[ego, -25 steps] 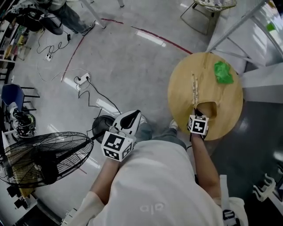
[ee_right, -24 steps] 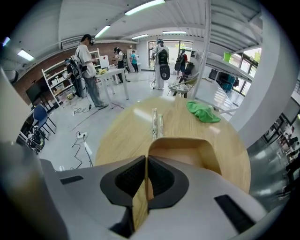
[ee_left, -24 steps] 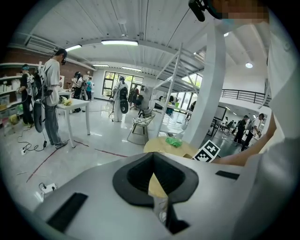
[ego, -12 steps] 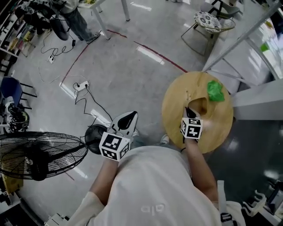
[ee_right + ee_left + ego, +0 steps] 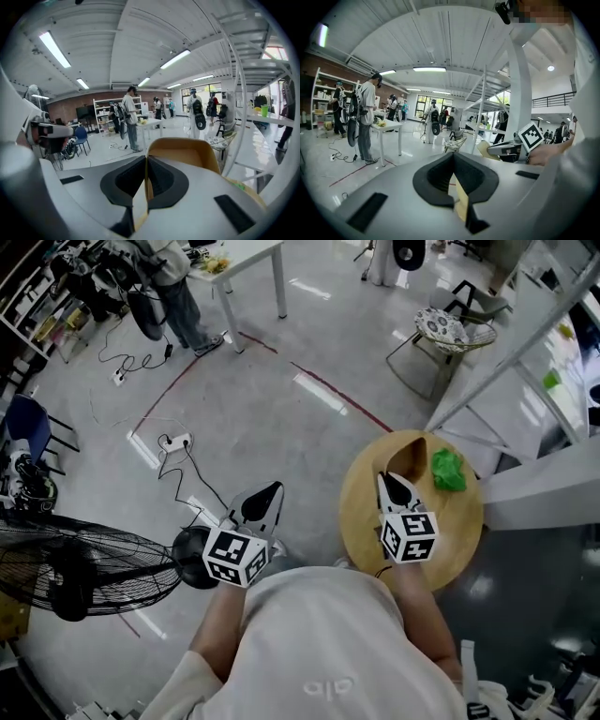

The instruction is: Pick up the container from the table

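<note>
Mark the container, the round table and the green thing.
container (image 5: 411, 459), head view, its tan inner wall.
round table (image 5: 361, 514), head view, bare wood, left side.
green thing (image 5: 448, 470), head view, its middle.

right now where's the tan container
The container is right of centre in the head view, pinched by its wall in the right claw, over the round table, left of the green thing.
</note>
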